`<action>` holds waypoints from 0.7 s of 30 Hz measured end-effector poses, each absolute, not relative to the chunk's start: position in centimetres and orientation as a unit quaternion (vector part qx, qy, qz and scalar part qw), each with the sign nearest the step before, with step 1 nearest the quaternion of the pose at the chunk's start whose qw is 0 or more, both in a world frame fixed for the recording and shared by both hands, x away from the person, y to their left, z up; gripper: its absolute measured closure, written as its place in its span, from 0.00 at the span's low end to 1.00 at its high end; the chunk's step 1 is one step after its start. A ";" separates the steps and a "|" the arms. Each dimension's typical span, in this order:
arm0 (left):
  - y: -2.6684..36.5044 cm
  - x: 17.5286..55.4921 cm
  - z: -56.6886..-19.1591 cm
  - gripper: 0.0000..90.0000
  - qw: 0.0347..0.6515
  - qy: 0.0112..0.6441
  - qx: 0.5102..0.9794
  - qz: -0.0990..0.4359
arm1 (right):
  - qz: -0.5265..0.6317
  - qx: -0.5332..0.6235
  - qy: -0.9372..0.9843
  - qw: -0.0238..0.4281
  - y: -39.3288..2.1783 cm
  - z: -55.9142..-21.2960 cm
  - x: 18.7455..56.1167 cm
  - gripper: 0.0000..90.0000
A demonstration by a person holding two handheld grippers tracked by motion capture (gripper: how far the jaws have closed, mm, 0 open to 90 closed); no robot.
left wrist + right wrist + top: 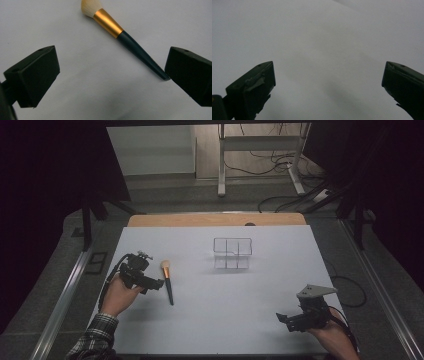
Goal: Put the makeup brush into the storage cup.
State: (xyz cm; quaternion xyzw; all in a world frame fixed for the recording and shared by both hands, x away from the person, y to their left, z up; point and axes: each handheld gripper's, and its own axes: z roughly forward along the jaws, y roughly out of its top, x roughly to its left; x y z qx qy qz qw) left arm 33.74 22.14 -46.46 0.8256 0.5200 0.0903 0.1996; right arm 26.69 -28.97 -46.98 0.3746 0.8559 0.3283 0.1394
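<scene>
A plaid sleeve entered at the lower left of the high view, nearest the camera, and the hand beyond it held the left gripper low over the white counter. In the left gripper view its two black fingers stood spread wide apart with nothing between them, the bare counter showing in the gap.

A makeup brush with pale bristles, a gold metal ferrule and a dark teal tapered handle lay flat on the counter just right of that gripper in the high view, bristles toward the top of the frame and handle toward the bottom. In the left gripper view the brush ran from the top centre down to the right, its handle tip ending just beside the right-hand finger; whether they touched could not be told.

A small clear plastic organiser with divided compartments stood near the frame's centre, well apart from the brush.

At the lower right, the other hand held the right gripper, its grey three-cornered plate on top. Its fingers were likewise spread wide over plain counter.
</scene>
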 end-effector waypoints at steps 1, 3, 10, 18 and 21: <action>22.1 33.7 -46.5 0.00 0.200 0.520 0.826 0.090 | 0.328 0.374 0.856 0.139 -29.0 -47.0 26.7 0.00; 22.1 34.0 -46.5 0.00 0.199 0.521 0.825 0.088 | 0.328 0.374 0.856 0.139 -29.0 -47.0 26.7 0.00; 22.0 34.9 -46.5 0.00 0.195 0.529 0.822 0.081 | 0.327 0.372 0.857 0.139 -28.9 -47.0 26.7 0.00; 21.6 35.7 -46.8 0.00 0.185 0.530 0.824 0.077 | 0.327 0.371 0.858 0.139 -28.9 -47.0 26.7 0.00; 21.4 36.0 -46.8 0.00 0.184 0.532 0.823 0.075 | 0.327 0.371 0.858 0.138 -28.9 -47.0 26.7 0.00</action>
